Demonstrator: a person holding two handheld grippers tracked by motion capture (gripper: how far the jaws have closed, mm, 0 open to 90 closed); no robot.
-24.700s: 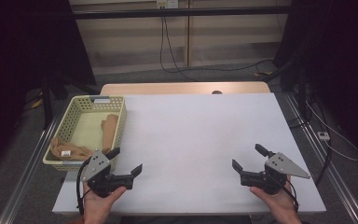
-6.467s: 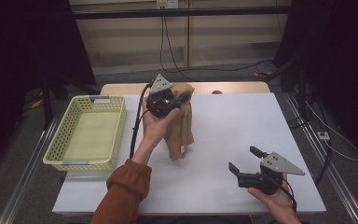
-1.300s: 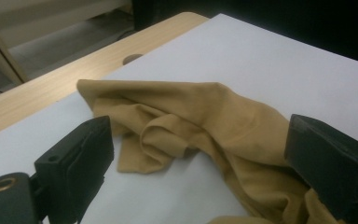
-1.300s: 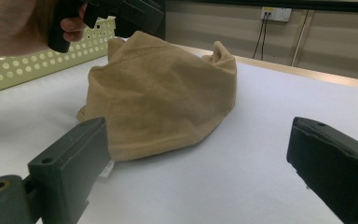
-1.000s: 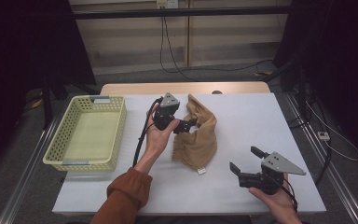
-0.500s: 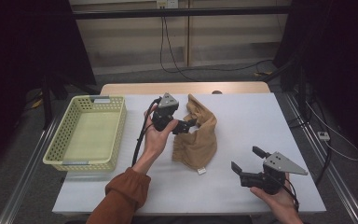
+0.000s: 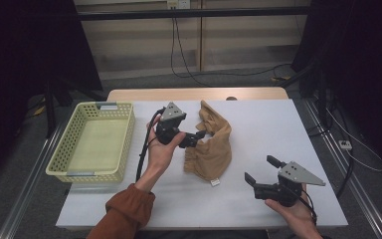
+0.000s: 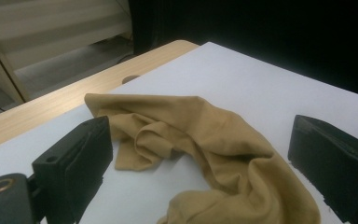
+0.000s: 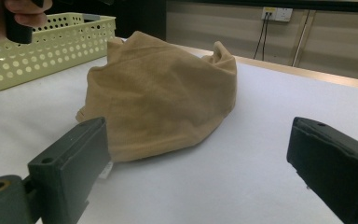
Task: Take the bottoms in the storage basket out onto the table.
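- Since the earliest frame, the tan cloth (image 7: 210, 144) has left the yellow basket (image 7: 95, 142) and now lies crumpled on the white bench (image 7: 258, 129), and the left hand-held gripper (image 7: 195, 137) has travelled from the near-left edge up to the middle of the bench.
- Compared with half a second ago, the cloth has barely changed shape; the left hand-held gripper remains at its left edge.
- Left hand-held gripper: its jaws stand apart, with nothing between them. In the left gripper view the cloth (image 8: 200, 144) lies on the bench beyond and between the two black jaws, folded over itself with a bare patch of bench showing through the middle.
- Right hand-held gripper (image 7: 259, 171): it sits near the front-right of the bench, held in the person's right hand (image 7: 298, 216), jaws apart and holding nothing, well apart from the cloth.
- In the right gripper view the cloth (image 9: 163, 93) rises as a rounded heap ahead of the jaws, with a small white tag (image 9: 105, 171) at its near edge.
- The basket stands at the left of the bench, with nothing inside it, apart from the cloth.
- An orange-brown sleeve (image 7: 125, 214) covers the left forearm.
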